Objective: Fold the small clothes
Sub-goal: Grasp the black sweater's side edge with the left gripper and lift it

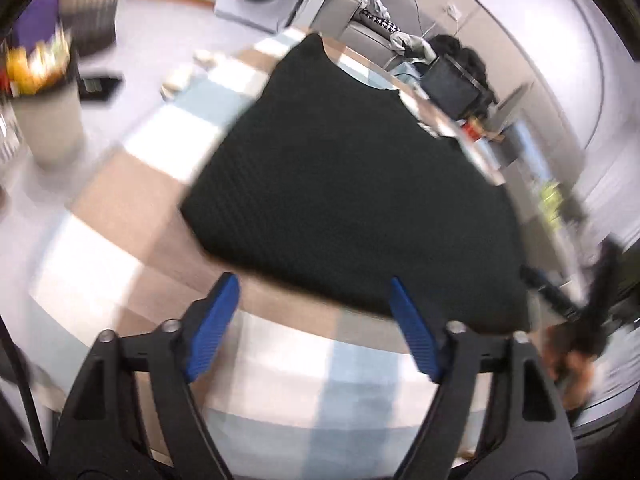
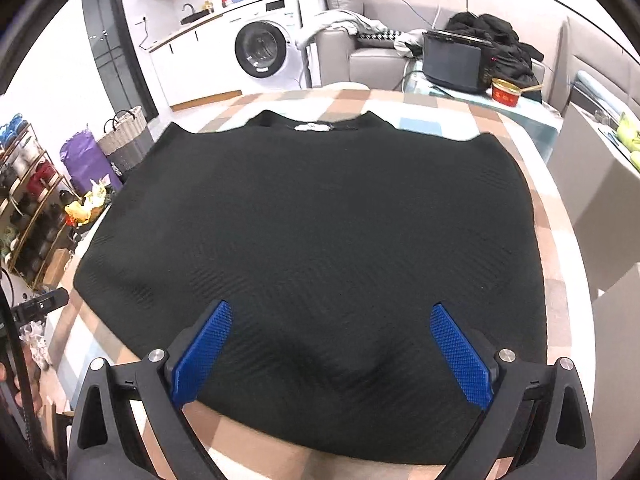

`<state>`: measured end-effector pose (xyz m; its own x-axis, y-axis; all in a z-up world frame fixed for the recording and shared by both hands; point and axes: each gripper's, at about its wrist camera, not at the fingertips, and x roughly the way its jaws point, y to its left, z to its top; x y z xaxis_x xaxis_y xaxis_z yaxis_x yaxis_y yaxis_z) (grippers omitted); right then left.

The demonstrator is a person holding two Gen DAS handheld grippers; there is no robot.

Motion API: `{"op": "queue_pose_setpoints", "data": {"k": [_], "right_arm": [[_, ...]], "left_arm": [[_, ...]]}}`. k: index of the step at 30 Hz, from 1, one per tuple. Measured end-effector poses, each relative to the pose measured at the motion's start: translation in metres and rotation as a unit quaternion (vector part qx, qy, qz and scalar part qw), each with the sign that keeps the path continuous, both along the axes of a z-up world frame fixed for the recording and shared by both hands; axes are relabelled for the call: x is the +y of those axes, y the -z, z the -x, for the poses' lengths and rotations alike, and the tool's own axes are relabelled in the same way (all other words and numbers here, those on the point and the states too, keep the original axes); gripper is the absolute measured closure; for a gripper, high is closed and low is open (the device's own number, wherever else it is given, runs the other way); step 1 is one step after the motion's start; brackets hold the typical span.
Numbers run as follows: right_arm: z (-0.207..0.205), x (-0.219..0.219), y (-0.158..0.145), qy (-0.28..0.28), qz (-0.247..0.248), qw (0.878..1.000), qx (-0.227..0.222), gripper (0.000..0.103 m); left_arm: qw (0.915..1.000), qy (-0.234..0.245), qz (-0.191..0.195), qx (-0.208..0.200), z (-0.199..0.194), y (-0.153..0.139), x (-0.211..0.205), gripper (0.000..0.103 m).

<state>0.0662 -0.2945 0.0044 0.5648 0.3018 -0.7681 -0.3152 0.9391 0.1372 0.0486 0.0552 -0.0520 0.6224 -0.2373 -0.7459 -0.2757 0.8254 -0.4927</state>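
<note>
a black ribbed knit top lies spread flat on the checked beige, white and pale blue cloth-covered surface, its neckline with a small white label at 12 o'clock in the right wrist view and its hem at 6 o'clock, nearest the camera. the right tongs stand wide with nothing between the blue pads, hovering over the hem area of the top; whether they touch the fabric cannot be told. the left tongs are also wide and empty, over bare cloth just short of the garment's near edge, with the top filling the view from 12 to 3 o'clock. this looks like the opening step: the top is laid out and no fold appears made yet. the next move probably calls for each pair of tongs to settle on an edge or corner, pinch only the layers meant to move, and carry them across evenly so the knit does not bunch. the left wrist view is heavily motion-blurred, so edges and background there are hard to read; the sleeves cannot be made out clearly, and the hem at 6 o'clock is partly hidden behind the right tongs.
</note>
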Motion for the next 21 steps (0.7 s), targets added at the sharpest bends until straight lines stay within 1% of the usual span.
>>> {"op": "queue_pose_setpoints", "data": {"k": [1,2,4,5,7,9,12,14,15,16,17,19,21], "right_arm": [[0.001,0.001,-0.002,0.0,-0.003,1.0,-0.002,0.002],[0.001,0.001,-0.004,0.001,-0.006,1.0,-0.004,0.002],[0.002,0.0,-0.007,0.002,-0.015,1.0,-0.006,0.002],[0.001,-0.002,-0.008,0.001,-0.018,1.0,-0.007,0.002],[0.001,-0.003,-0.009,0.003,-0.024,1.0,-0.009,0.002],[0.0,-0.007,-0.008,0.007,-0.029,1.0,-0.009,0.002],[-0.003,-0.012,-0.006,0.017,-0.032,0.999,-0.005,0.002],[-0.005,-0.015,-0.004,0.025,-0.034,0.999,-0.001,0.002],[-0.006,-0.016,-0.003,0.028,-0.035,0.999,0.001,0.002],[-0.007,-0.017,-0.002,0.031,-0.035,0.999,0.003,0.002],[-0.008,-0.018,-0.001,0.033,-0.035,0.999,0.004,0.002],[-0.01,-0.018,0.002,0.035,-0.033,0.999,0.008,0.002],[-0.01,-0.017,0.005,0.035,-0.029,0.999,0.01,0.002]], "left_arm": [[0.9996,0.002,0.028,0.007,0.0,0.005,0.002,0.034],[0.9991,0.003,0.041,0.012,-0.001,0.008,0.002,0.034],[0.9983,0.0,0.055,0.018,-0.007,0.016,0.001,0.034],[0.9982,-0.003,0.06,0.007,-0.009,0.017,0.0,0.033],[0.9984,-0.012,0.055,-0.006,-0.015,0.019,-0.001,0.032],[0.9978,-0.022,0.06,-0.016,-0.021,0.02,-0.002,0.031],[0.996,-0.051,0.066,-0.034,-0.035,0.022,-0.006,0.031],[0.9949,-0.069,0.062,-0.04,-0.049,0.022,-0.008,0.031],[0.9943,-0.08,0.054,-0.045,-0.053,0.022,-0.011,0.031],[0.9941,-0.088,0.044,-0.046,-0.061,0.022,-0.013,0.031],[0.9937,-0.101,0.021,-0.043,-0.07,0.021,-0.017,0.031],[0.9911,-0.127,-0.01,-0.039,-0.076,0.021,-0.023,0.031],[0.9875,-0.15,-0.023,-0.044,-0.081,0.021,-0.027,0.032]]}}
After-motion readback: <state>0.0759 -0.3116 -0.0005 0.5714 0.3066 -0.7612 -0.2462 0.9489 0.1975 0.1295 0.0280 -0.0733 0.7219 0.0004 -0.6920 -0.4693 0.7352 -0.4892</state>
